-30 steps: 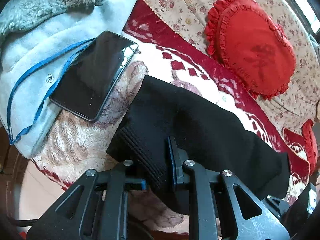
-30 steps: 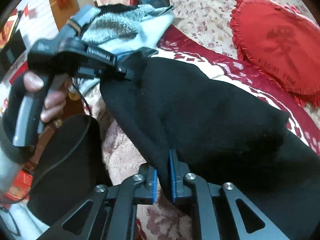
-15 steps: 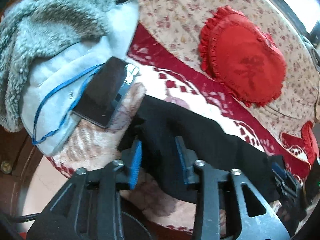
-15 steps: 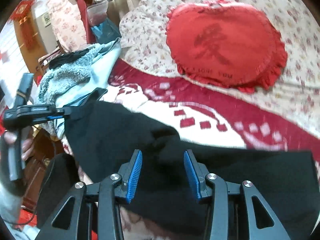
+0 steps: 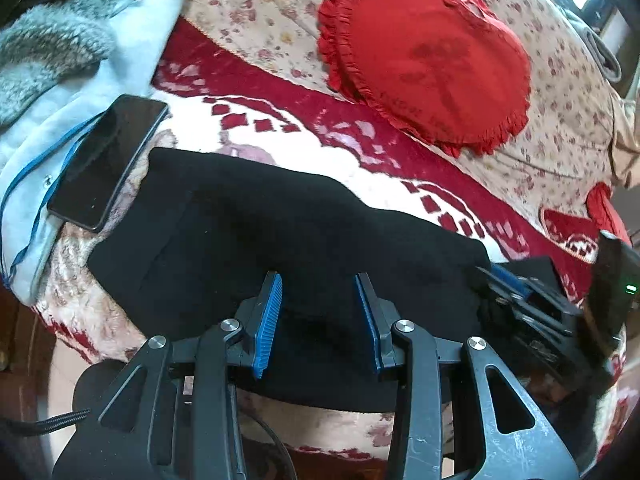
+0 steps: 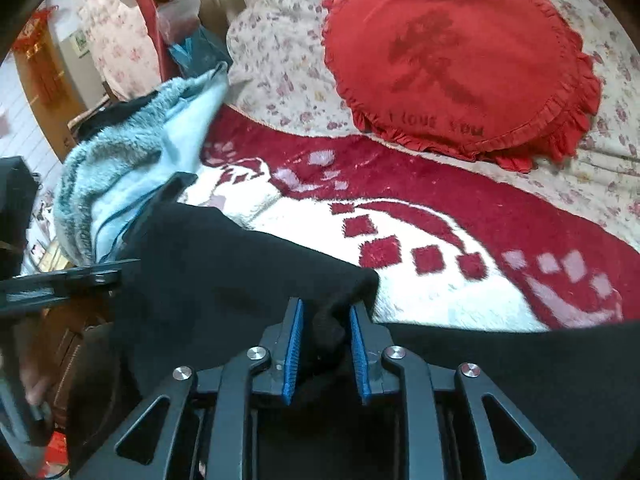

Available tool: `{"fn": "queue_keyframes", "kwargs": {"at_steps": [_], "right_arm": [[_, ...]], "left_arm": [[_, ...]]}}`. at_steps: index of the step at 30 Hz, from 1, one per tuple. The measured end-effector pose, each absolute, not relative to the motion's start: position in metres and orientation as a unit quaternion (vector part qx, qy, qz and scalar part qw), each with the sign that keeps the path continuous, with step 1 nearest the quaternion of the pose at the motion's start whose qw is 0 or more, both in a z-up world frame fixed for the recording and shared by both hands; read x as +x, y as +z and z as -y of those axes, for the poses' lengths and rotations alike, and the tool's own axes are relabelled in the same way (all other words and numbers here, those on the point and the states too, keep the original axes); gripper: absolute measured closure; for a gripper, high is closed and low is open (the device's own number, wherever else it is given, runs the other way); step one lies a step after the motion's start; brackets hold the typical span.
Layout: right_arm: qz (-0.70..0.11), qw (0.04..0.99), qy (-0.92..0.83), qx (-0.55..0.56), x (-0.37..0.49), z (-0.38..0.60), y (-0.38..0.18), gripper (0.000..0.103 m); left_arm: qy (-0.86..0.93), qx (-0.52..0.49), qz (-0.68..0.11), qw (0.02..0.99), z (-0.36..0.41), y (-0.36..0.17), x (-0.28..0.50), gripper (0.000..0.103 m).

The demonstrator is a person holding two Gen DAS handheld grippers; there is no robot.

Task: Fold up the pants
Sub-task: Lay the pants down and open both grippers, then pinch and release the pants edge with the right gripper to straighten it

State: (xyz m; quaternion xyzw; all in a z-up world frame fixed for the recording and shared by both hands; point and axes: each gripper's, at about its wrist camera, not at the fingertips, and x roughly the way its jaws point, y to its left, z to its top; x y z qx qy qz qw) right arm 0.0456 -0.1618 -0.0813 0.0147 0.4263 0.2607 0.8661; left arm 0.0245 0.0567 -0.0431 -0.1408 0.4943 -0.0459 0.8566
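Black pants (image 5: 280, 232) lie on the red-and-white blanket (image 5: 360, 152), long axis left-right across both grippers. Your left gripper (image 5: 319, 316) hangs wide, empty; your right gripper (image 6: 325, 354), narrower, straddles a fabric bunch, apparently unclamped, nearer the fold.

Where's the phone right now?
In the left wrist view, the phone lies at the left, on the pale blue jacket, just beyond the black pants.
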Motion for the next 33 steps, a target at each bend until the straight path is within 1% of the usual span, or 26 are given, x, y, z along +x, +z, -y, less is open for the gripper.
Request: {"fn": "queue_keyframes", "kwargs": {"at_steps": [1,4,6,12,17,20,21,22,25,30,33], "right_arm": [[-0.42,0.871,0.255,0.017,0.039,0.171,-0.075,0.07],[-0.401,0.892,0.208,0.026,0.015,0.211,-0.058,0.068],[-0.398,0.902,0.159,0.05,-0.003,0.255,-0.054,0.067],[-0.429,0.89,0.031,0.152,-0.043,0.363,-0.074,0.064],[-0.409,0.873,0.038,0.264,-0.036,0.393,-0.091,0.058],[-0.404,0.874,0.046,0.265,-0.02,0.391,-0.097,0.058],[-0.398,0.878,0.042,0.263,-0.015,0.393,-0.097,0.073],[-0.393,0.88,0.037,0.266,-0.011,0.395,-0.098,0.098],[-0.366,0.876,0.057,0.307,-0.015,0.405,-0.095,0.098],[-0.353,0.904,0.052,0.235,-0.054,0.399,-0.06,0.099],[-0.379,0.905,0.027,0.193,-0.073,0.401,-0.061,0.099]], "left_arm": [[-0.049,-0.141,-0.494,0.857,-0.054,-0.042,0.024,0.068],[-0.065,-0.146,-0.492,0.856,-0.044,-0.041,0.024,0.068],[-0.075,-0.142,-0.496,0.854,-0.035,-0.043,0.025,0.068],[-0.094,-0.14,-0.517,0.839,-0.009,-0.056,0.031,0.068],[-0.101,-0.136,-0.527,0.833,0.001,-0.056,0.029,0.068],[-0.092,-0.131,-0.524,0.836,-0.001,-0.051,0.025,0.068],[-0.088,-0.133,-0.523,0.837,-0.004,-0.049,0.024,0.068],[-0.085,-0.135,-0.522,0.838,-0.009,-0.047,0.023,0.068],[-0.074,-0.138,-0.515,0.843,-0.019,-0.043,0.02,0.068],[-0.065,-0.156,-0.518,0.839,-0.032,-0.049,0.021,0.068],[-0.065,-0.159,-0.524,0.834,-0.032,-0.056,0.02,0.068]]}}
